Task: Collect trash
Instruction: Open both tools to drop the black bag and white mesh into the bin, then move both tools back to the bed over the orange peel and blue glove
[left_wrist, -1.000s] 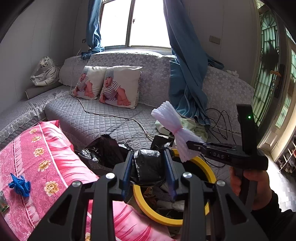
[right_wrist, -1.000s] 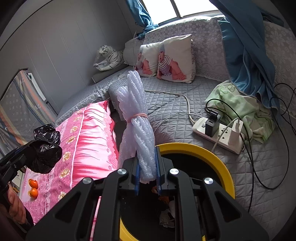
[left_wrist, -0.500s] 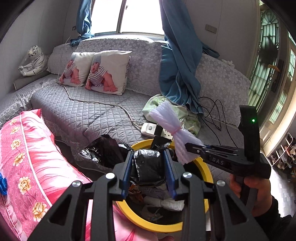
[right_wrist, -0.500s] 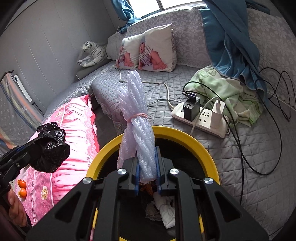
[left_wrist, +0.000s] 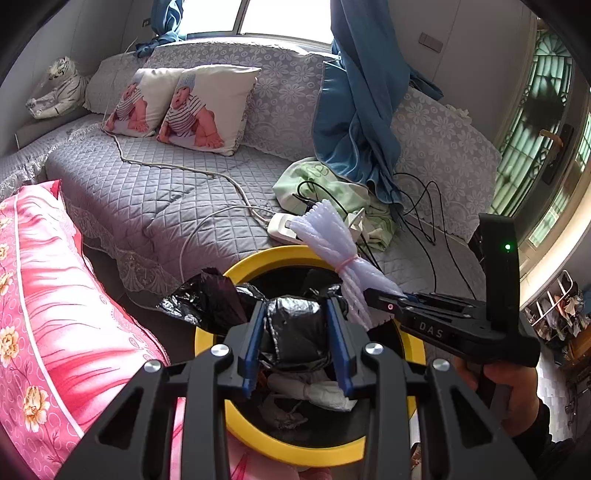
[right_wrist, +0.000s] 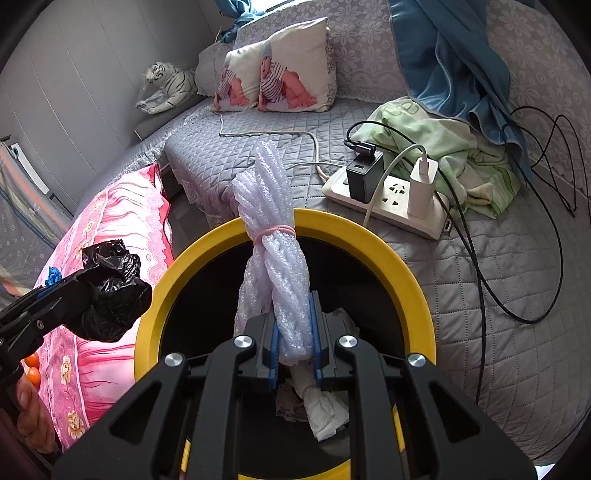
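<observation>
My left gripper (left_wrist: 295, 339) is shut on a crumpled black plastic bag (left_wrist: 291, 328) and holds it over the yellow-rimmed trash bin (left_wrist: 258, 258). It also shows at the left of the right wrist view (right_wrist: 92, 291), beside the bin's rim. My right gripper (right_wrist: 293, 347) is shut on a bundle of white foam netting (right_wrist: 273, 236) tied with a pink band, held upright over the bin (right_wrist: 391, 258). The bundle also shows in the left wrist view (left_wrist: 332, 243). White crumpled paper (right_wrist: 321, 402) lies inside the bin.
A pink flowered cushion (left_wrist: 48, 295) lies left of the bin. A grey quilted sofa (left_wrist: 155, 195) holds a white power strip (right_wrist: 391, 206) with chargers, black cables (right_wrist: 517, 258), a green cloth (right_wrist: 443, 147) and two pillows (left_wrist: 184, 107). A blue curtain (left_wrist: 354, 110) hangs behind.
Both grippers have moved forward and lower with their loads, so they now hang over the bin's opening. The bin fills more of both views.
</observation>
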